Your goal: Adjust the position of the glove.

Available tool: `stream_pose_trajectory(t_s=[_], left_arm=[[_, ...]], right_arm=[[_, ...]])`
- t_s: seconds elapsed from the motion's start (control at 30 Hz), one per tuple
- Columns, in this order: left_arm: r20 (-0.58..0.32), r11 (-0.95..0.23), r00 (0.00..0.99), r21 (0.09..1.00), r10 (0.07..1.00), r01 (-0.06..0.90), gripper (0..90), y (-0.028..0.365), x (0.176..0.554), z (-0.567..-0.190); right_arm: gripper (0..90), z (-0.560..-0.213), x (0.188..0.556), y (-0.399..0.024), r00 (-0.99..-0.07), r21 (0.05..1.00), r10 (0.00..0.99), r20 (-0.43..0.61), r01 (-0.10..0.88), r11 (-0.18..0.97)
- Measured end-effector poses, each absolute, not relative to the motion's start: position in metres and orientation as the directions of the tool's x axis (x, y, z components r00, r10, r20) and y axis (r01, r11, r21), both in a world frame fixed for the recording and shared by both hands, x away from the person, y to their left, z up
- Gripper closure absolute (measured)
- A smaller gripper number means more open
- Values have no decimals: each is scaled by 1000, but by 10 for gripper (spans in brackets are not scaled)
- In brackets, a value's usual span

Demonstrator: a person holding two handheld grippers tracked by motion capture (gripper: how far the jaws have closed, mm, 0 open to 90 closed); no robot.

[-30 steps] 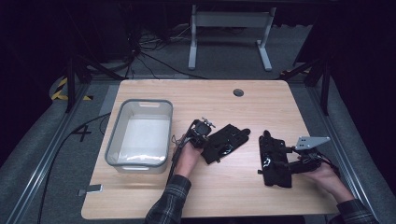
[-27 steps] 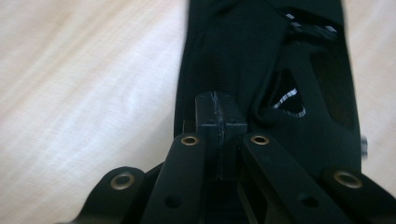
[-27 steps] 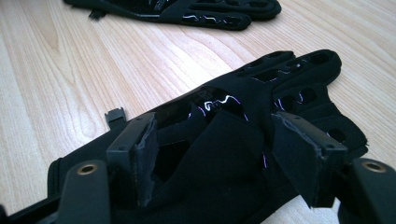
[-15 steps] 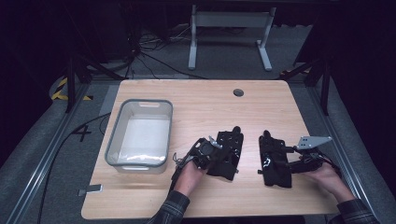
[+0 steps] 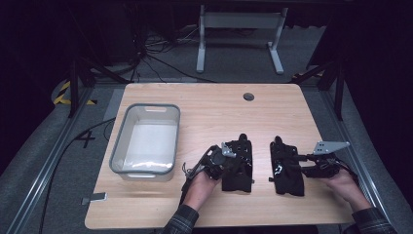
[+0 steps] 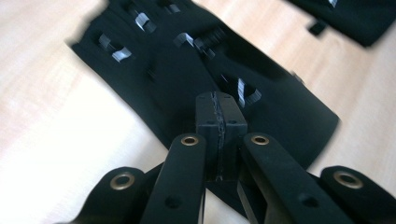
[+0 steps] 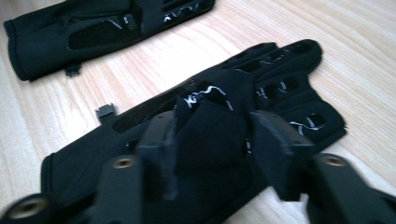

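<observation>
Two black gloves lie side by side near the front edge of the table (image 5: 146, 214), fingers pointing toward the far edge. The left glove (image 5: 238, 165) sits about mid-table, the right glove (image 5: 286, 168) just beside it toward the right edge, with a strip of bare wood between them.

Left gripper (image 6: 219, 116): jaws pressed fully together, apparently pinching a bit of the left glove's fabric, though the pinch itself is hard to confirm. Right gripper (image 7: 212, 140): jaws have just been closing, with a raised fold of the right glove's cuff area between them. The pads look to be squeezing that fold.

Risks:
- Left pinch looks thin; if it only has an edge of cloth, the glove could slip out on a lift or drag
- Right fold is bunched; it may catch just the top layer, so the glove droops or unfolds when raised
- Gloves lie close together; pulling one could snag or shift the other
- Clear bin (image 5: 146, 141) stands well apart toward the left edge; a long carry with a weak grip could drop a glove short

Hard to see:
- Left gripper view is blurred, so the contact point is unclear
- In the high view, hands and gripper bodies cover the wrist ends of both gloves
- Small tab beside the right glove (image 7: 105, 112): can't tell what it is
</observation>
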State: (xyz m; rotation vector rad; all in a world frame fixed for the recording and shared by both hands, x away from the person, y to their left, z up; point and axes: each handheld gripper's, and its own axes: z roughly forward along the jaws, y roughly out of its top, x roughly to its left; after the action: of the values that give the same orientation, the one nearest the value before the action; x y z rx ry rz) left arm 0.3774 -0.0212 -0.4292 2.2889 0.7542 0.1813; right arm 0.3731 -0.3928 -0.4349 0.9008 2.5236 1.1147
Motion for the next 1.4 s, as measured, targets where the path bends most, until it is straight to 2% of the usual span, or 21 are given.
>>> stream_pose_trajectory(t_s=[0.13, 0.2, 0.33, 0.7, 1.1, 1.4], left_arm=[[-68, -576, 815, 674, 576, 463, 898, -27, 390, -434], [-68, -585, 815, 662, 575, 468, 898, -31, 394, -440], [-54, -620, 813, 619, 579, 482, 898, -38, 395, -450], [-53, -593, 779, 616, 625, 518, 899, -33, 382, -453], [-53, -588, 774, 618, 631, 522, 899, -34, 381, -453], [-71, -591, 791, 625, 608, 510, 898, -36, 380, -453]], right_arm=[[781, -437, 377, -395, -773, 719, 634, 28, 456, 524], [835, -440, 379, -394, -779, 709, 626, 30, 458, 536], [887, -447, 383, -387, -792, 677, 610, 23, 461, 573], [895, -449, 389, -363, -830, 678, 558, 16, 419, 604], [894, -450, 396, -334, -875, 676, 484, 22, 370, 638], [887, -451, 397, -331, -879, 685, 476, 35, 368, 628]])
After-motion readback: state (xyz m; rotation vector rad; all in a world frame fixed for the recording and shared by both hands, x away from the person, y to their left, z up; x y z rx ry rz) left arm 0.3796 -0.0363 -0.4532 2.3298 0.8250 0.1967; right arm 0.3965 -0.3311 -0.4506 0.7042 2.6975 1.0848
